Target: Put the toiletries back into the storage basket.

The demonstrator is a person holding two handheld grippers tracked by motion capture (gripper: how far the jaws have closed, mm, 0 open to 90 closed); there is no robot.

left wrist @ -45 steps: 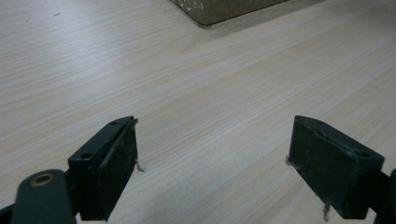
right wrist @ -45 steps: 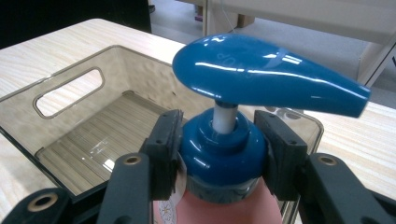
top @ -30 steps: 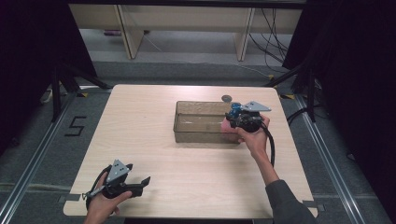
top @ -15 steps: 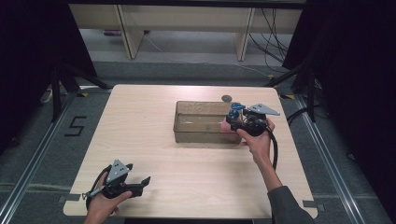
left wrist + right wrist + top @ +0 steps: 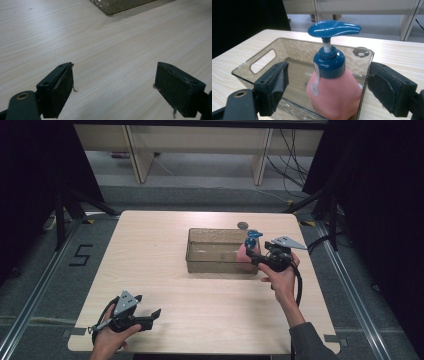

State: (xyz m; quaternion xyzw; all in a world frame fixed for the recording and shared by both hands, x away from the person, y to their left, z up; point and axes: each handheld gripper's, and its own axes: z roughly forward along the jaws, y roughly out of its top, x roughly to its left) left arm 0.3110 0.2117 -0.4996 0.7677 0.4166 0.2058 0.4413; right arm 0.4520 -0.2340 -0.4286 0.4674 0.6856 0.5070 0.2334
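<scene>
A pink pump bottle with a blue pump head stands upright inside a clear brownish bin, against its near right wall. My right gripper is open, its jaws wide on either side of the bottle and not touching it. In the high view the bottle is at the right end of the bin, with the right gripper just beside it. My left gripper rests open near the table's front left. In its own view the left gripper has bare wood between its jaws.
A small dark round object lies on the wooden table just behind the bin; through the bin's wall the same round object can be seen. A corner of the bin lies far ahead of the left gripper.
My right gripper has drawn back a little to the right and towards the person, away from the bottle. The left gripper has not moved.
</scene>
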